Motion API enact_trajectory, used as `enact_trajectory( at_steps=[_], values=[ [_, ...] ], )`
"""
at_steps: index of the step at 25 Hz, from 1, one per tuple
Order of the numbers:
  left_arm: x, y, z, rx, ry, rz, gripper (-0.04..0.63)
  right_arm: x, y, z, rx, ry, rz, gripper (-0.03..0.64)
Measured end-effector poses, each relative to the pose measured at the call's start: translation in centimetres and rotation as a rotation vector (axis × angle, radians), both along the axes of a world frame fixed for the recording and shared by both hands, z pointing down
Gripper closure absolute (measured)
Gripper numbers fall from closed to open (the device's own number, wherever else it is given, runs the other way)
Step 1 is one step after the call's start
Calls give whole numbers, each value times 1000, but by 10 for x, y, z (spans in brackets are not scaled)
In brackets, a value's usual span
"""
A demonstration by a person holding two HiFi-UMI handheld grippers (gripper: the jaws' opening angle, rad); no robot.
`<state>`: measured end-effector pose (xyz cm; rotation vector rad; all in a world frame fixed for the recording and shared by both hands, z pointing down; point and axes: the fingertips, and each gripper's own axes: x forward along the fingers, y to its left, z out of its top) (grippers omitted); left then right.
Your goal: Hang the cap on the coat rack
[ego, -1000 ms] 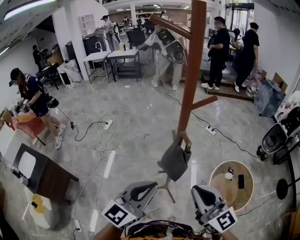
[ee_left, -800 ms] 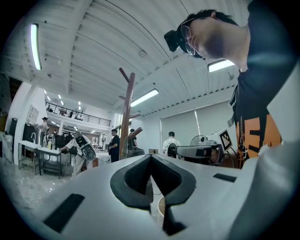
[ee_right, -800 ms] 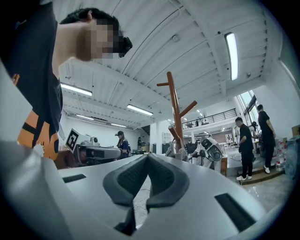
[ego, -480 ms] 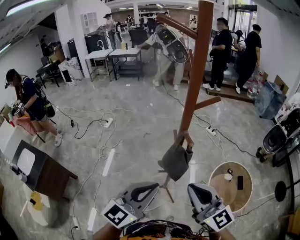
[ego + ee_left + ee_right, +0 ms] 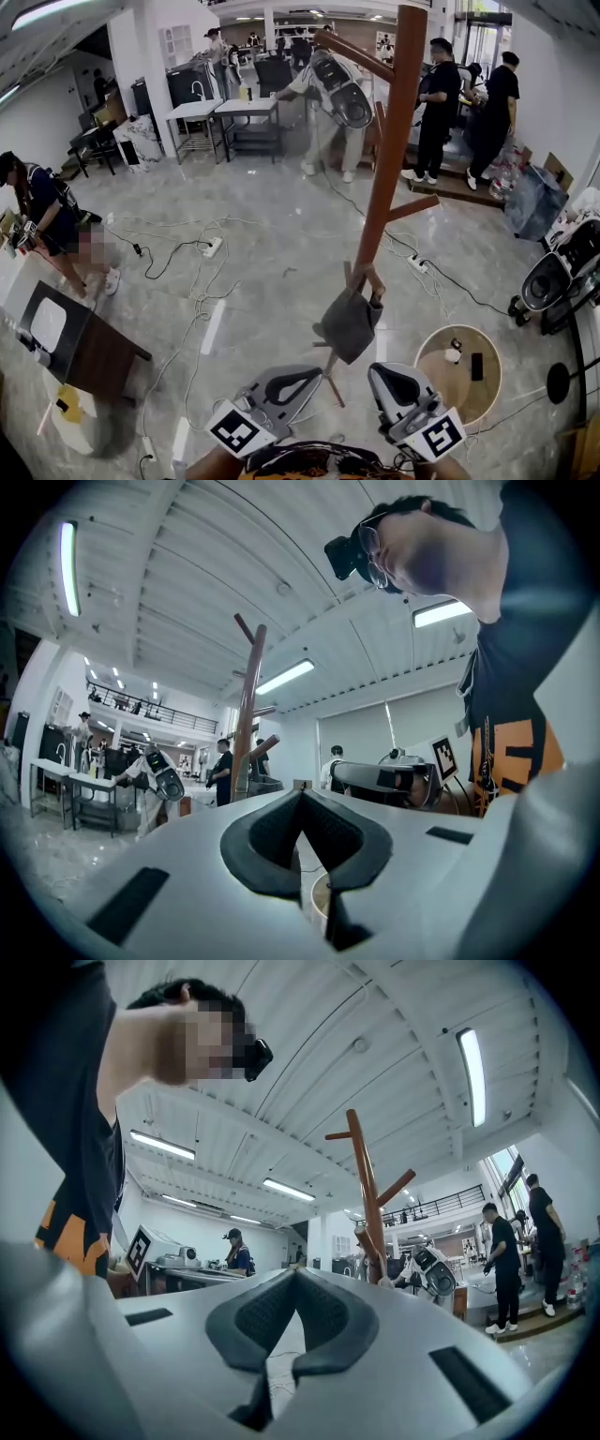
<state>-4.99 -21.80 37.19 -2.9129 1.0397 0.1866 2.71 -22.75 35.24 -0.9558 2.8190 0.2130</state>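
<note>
cap: grey cap (image 5: 350, 323) hangs off a low peg (image 5: 362, 275) of the rack (image 5: 386, 169), drooping straight down, clear of the floor (image 5: 262, 253). Which part is hooked, can't tell.
why there: judged. The low peg is the one nearest the person and easiest to reach. The higher pegs (image 5: 412, 206) are bare. The cap's own weight keeps it slack against the pole.
rack: brown wooden pole with up-angled pegs, straight ahead of both grippers. Its feet are partly behind the cap.
left gripper: left gripper (image 5: 298, 377) sits low in the head view, close to the body, well apart from the cap, aimed roughly level at the rack (image 5: 246, 724).
left jaws: brought together, pads meeting at the tips (image 5: 300, 794) in the left gripper view. Nothing between them, touching nothing.
right gripper: right gripper (image 5: 389, 380) is beside the left one, same pose, also apart from the cap, with the rack (image 5: 367, 1194) ahead of it.
right jaws: brought together too, tips meeting (image 5: 295, 1274). Empty, nothing touched.
why held so: judged. The cap is already on its peg, so no grip is needed. Both grippers sit drawn in near the torso at rest.
task stage: judged done, or just idle with the hang complete.
risk: judged low. The peg slopes up, so the cap should stay unless the rack gets bumped.
other: round table (image 5: 459, 370) right of the rack base, cables (image 5: 202, 309) on the floor, people (image 5: 436, 94) at the back. None involved.
</note>
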Motion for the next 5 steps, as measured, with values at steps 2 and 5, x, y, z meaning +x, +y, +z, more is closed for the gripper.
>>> enact_trajectory(
  at_steps=[2,5],
  values=[
    [-4,-1,-1,-3,2,-7,572,-1,-1,-1,-7,5,2,603],
    [-9,-1,-4,-9,2,-16,572,-3,-1,-5,-12,3,5,603]
  ],
)
